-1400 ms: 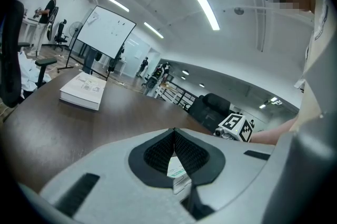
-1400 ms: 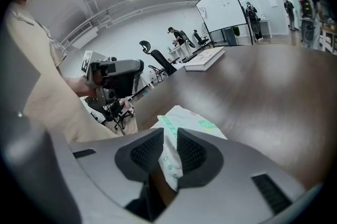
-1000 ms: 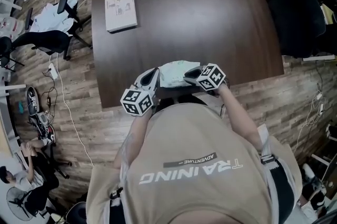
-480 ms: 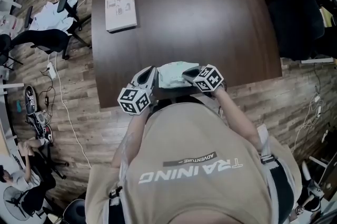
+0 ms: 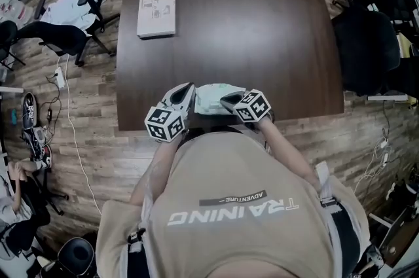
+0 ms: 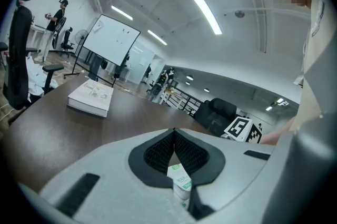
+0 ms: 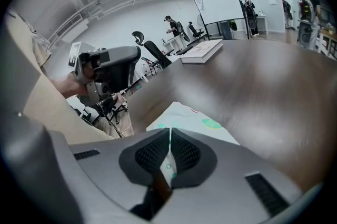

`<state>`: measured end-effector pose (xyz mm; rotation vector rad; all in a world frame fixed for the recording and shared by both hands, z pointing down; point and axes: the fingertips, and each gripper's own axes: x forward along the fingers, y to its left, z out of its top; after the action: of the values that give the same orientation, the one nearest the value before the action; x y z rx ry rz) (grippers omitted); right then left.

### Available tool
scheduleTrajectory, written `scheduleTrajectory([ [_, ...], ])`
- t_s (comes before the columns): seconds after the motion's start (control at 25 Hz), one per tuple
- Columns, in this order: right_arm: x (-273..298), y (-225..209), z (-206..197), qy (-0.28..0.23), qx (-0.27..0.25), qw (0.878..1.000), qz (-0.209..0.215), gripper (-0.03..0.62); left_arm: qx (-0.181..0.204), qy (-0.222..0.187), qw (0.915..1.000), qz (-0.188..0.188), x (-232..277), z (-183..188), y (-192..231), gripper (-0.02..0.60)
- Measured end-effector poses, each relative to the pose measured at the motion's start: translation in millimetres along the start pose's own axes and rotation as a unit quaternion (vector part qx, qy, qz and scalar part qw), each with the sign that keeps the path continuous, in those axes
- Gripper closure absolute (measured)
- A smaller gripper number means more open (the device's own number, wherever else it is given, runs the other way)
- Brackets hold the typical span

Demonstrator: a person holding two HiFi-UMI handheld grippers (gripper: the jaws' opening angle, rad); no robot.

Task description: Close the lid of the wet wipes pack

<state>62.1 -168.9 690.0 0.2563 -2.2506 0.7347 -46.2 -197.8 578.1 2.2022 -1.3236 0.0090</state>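
The wet wipes pack (image 5: 213,98) is pale green and white and lies at the near edge of the dark table (image 5: 262,28), right in front of the person. My left gripper (image 5: 186,99) is shut on the pack's left end; the pack's printed edge (image 6: 181,181) shows pinched between its dark pads (image 6: 158,152). My right gripper (image 5: 230,100) is shut on the pack's right end, and the pack's top (image 7: 195,120) stretches away from its jaws. In the right gripper view the left gripper (image 7: 113,72) is opposite. The lid itself cannot be made out.
A white flat box (image 5: 156,0) lies at the table's far left corner, seen also as the box (image 6: 90,97) in the left gripper view. Office chairs (image 5: 62,34) stand on the wooden floor to the left, and a black chair (image 5: 366,41) to the right.
The head view has shifted a little. Both grippers stay on the pack at the near table edge, and the right one has drawn slightly closer to the left.
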Motion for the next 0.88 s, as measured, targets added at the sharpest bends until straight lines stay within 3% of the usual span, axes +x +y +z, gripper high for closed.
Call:
scheduleTrajectory([
  [0.24, 13.7, -3.6, -17.3, 0.050, -0.045, 0.997, -0.025, 0.576, -0.001, 0.003, 1.0000, 0.006, -4.7, -3.4, 1.6, 0.572],
  [0.36, 15.0, -3.4, -18.2, 0.052, -0.054, 0.997, -0.024, 0.576, -0.006, 0.006, 0.9999, 0.010, -7.6, -8.4, 4.6, 0.572],
  [0.6, 16.6, -5.2, -17.6, 0.038, -0.014, 0.999, -0.006, 0.576, -0.011, 0.017, 0.9998, 0.008, -3.6, -16.8, 7.0, 0.572],
  [0.88, 22.0, -4.9, -18.2, 0.052, -0.060, 0.997, -0.023, 0.579, -0.002, 0.027, 0.9996, -0.008, 12.3, -16.1, 2.4, 0.572],
])
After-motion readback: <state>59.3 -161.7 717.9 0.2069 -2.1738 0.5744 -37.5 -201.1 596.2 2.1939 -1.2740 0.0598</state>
